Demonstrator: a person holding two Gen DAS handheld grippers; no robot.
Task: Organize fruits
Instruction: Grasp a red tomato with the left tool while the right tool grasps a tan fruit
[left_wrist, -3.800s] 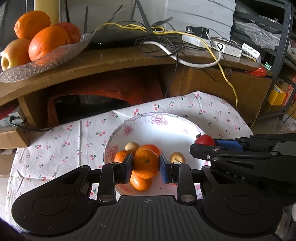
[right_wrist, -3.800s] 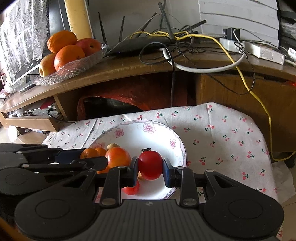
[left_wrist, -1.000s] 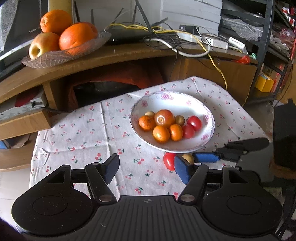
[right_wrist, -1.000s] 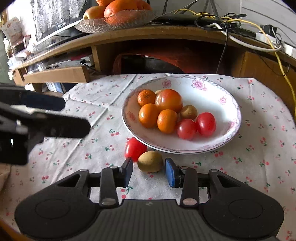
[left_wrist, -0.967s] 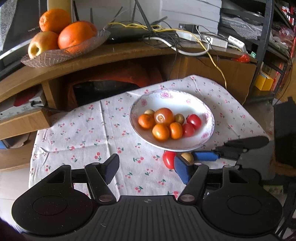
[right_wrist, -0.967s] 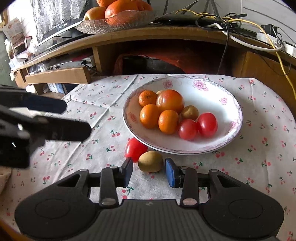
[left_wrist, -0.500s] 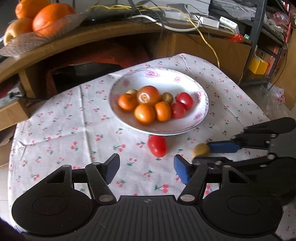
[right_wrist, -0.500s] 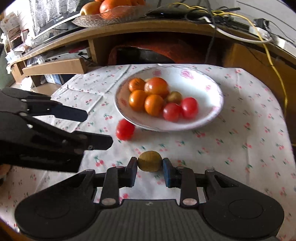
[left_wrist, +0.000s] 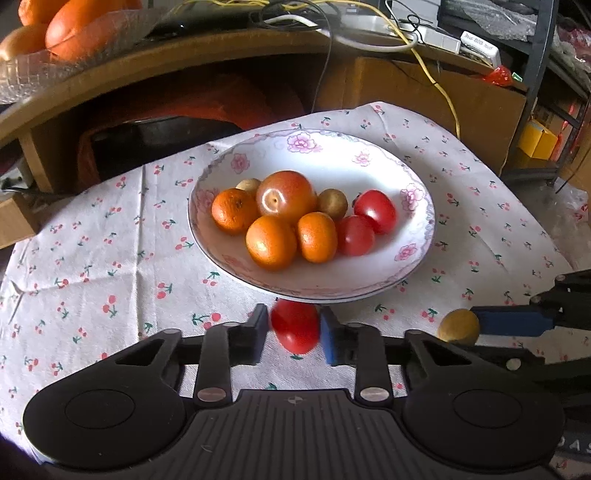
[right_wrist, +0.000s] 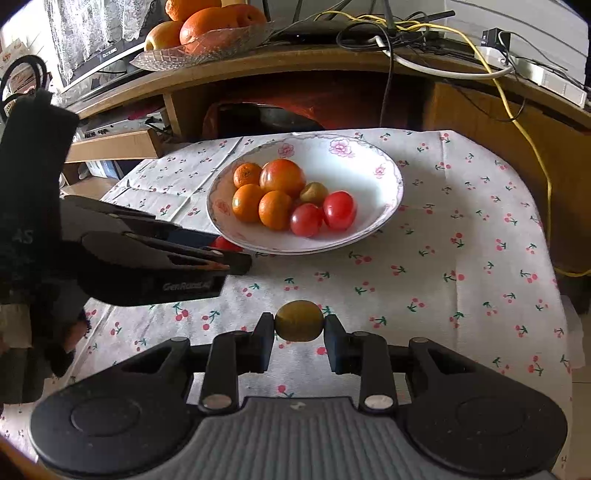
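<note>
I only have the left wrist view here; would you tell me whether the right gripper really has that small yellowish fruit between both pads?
Observer: Yes. In the right wrist view the right gripper has one pad on each side of the brown-green fruit, both touching it.
Operator: Thank you. How does that fruit sit relative to the plate?
Observer: It is well short of the floral plate, with a stretch of bare cherry-print cloth between them.

**Where your fruit sits**

Your bowl (left_wrist: 417, 258) stands mid-worktop, fruit heaped in its left half. Just before its near rim a tomato (left_wrist: 295, 325) sits between your left tongs (left_wrist: 293, 334); to its right, your right tongs (right_wrist: 299, 332) enclose a kiwi (right_wrist: 299, 320).
</note>
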